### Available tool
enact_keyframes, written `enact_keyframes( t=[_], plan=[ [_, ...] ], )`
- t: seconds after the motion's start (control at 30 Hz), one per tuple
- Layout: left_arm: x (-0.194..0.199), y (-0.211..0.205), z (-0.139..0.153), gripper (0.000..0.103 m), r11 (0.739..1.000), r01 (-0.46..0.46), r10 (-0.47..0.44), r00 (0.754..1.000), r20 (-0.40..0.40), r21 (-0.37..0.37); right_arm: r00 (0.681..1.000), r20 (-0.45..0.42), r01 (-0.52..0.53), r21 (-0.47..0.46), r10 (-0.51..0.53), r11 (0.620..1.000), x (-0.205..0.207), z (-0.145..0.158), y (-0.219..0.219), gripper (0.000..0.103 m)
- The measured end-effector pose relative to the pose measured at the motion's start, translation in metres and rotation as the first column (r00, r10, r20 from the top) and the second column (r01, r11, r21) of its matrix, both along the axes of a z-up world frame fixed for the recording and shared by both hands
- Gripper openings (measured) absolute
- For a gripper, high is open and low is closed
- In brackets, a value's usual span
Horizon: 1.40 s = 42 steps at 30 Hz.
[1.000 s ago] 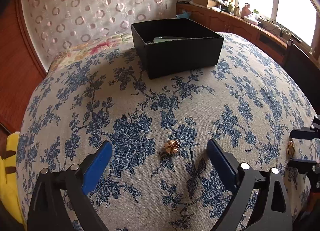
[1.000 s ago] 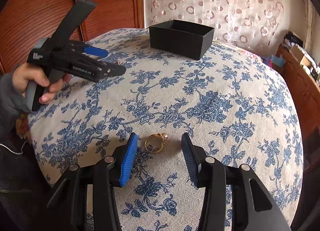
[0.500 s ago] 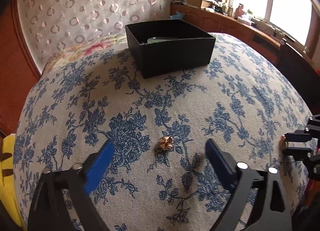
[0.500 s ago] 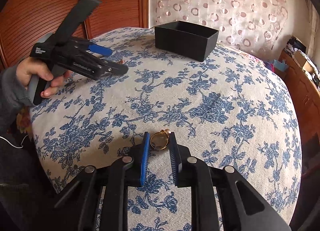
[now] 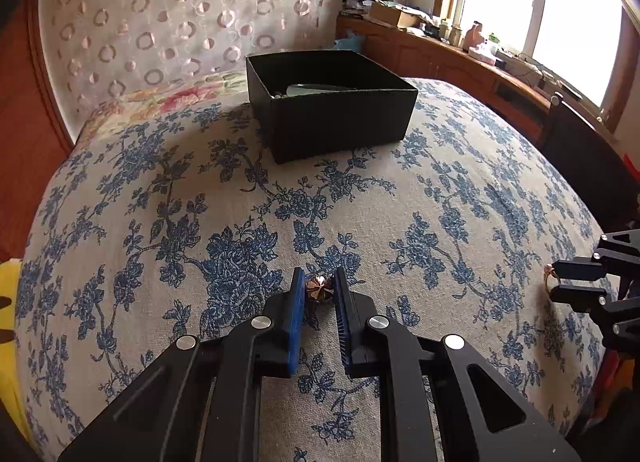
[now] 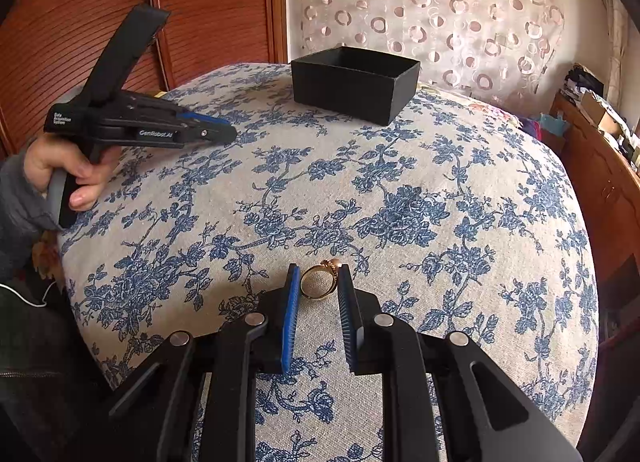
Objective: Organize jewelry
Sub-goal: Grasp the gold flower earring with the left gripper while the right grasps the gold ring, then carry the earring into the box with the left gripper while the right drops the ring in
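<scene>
- The left gripper has just been closing, and its blue pads now press on both sides of a small rose-gold flower-shaped piece of jewellery that sits on the cloth.
- In the left wrist view that flower piece lies just below centre, at about 6 o'clock from the black box.
- The right gripper has narrowed around a gold ring; the ring stands between the pads with its stone end against the right pad, and both pads appear to touch the band.
- In the right wrist view the ring is at 6 o'clock from the box, well apart from it.
- The box stands open at the far side of the bench, which is covered in a cream cloth with blue flowers; a pale green object and something small beside it lie inside.
- A person's hand in a grey sleeve holds the left gripper's handle at 9 o'clock in the right wrist view.
- The right gripper shows at 3 o'clock in the left wrist view, the ring's gold edge at its tips.
</scene>
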<state>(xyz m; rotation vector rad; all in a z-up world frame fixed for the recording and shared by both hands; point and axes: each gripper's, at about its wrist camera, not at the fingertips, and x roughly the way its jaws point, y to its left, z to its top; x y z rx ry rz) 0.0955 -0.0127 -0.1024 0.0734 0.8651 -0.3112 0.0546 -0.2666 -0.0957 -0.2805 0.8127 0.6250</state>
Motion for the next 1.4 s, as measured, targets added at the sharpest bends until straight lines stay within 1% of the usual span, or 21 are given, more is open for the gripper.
enact_keyframes(
  t=[0.23,0.4,0.53,0.8,0.93,1.07,1.23,1.4],
  plan=[
    [-0.011,-0.002,0.017,0.014,1.000,-0.007,0.008,0.999,0.050,-0.026,1.000,0.021,-0.007,0.007,0.007,1.000,0.005,0.009,0.004,0.021],
    [-0.013,-0.005,0.033,0.014,0.999,-0.007,0.010,0.995,0.100,-0.032,0.998,0.064,-0.020,0.010,0.019,1.000,0.019,0.023,0.014,0.021],
    [-0.005,-0.002,0.042,0.014,0.999,-0.018,0.022,0.992,0.123,-0.034,0.995,0.096,-0.015,0.019,0.013,1.000,0.043,0.033,0.021,0.021],
    [0.011,0.005,0.052,0.014,0.998,-0.034,0.040,0.988,0.152,-0.046,0.993,0.118,0.007,0.040,-0.012,0.999,0.100,0.051,0.034,0.021],
    [0.025,0.006,0.058,0.014,0.998,-0.040,0.047,0.986,0.161,-0.048,0.993,0.113,0.020,0.090,-0.031,0.996,0.131,0.061,0.041,0.021],
    [0.040,0.005,0.065,0.014,0.998,-0.045,0.051,0.983,0.175,-0.039,0.995,0.084,0.038,0.128,-0.049,0.991,0.162,0.061,0.047,0.021],
    [0.056,0.002,0.073,0.014,0.999,-0.048,0.052,0.981,0.189,-0.025,0.997,0.058,0.052,0.127,-0.060,0.991,0.183,0.056,0.056,0.021],
    [0.066,-0.001,0.073,0.014,0.999,-0.045,0.046,0.981,0.188,-0.006,0.997,0.057,0.051,0.114,-0.058,0.992,0.194,0.055,0.061,0.021]
  ],
)
